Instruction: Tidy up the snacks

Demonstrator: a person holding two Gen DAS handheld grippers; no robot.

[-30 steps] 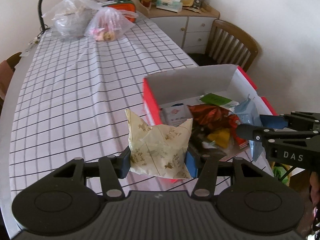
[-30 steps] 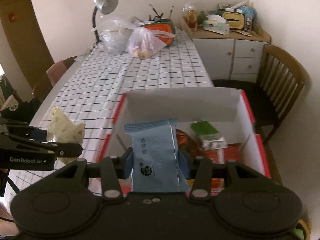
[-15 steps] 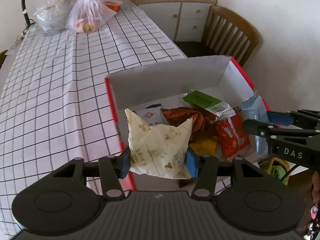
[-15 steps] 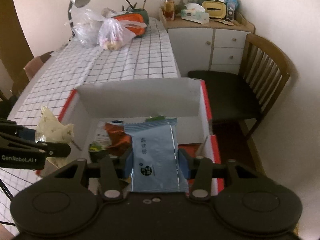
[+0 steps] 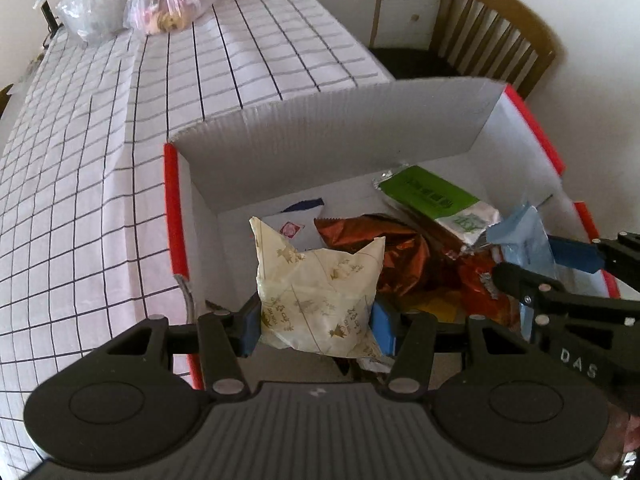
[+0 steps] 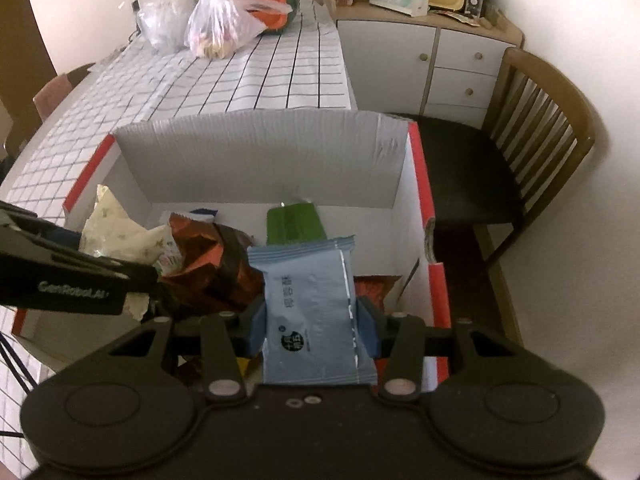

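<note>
Left gripper (image 5: 316,320) is clamped on a cream packet (image 5: 320,288) printed with small gold figures, its blue pads pressing the packet's left and right sides so that the crimped top stands up and points away from the hand. Right gripper (image 6: 310,332) is closed the same way on a pale blue packet (image 6: 310,304), held upright with its long axis running from near to far.

Both packets hang over the open red-edged box (image 5: 176,216), which sits at the near right corner of the table (image 5: 80,184) with its tall grey flap standing on the far side. The cream packet is over the box's near left part, just inside the left wall. The blue packet is over the near right part, close to the right wall. Neither looks to be resting on anything yet, though how high they hang above the contents I cannot tell.

Below them the box already holds a copper-brown foil bag (image 5: 376,248) in the middle, a green packet (image 6: 294,224) toward the far right, and a white packet (image 5: 294,220) at the far left.

The move ahead turns on one fact: the floor of the box lies straight down from each gripper, so releasing should need little sideways travel. The blue packet sits nearest a wall and could lean against it.
</note>
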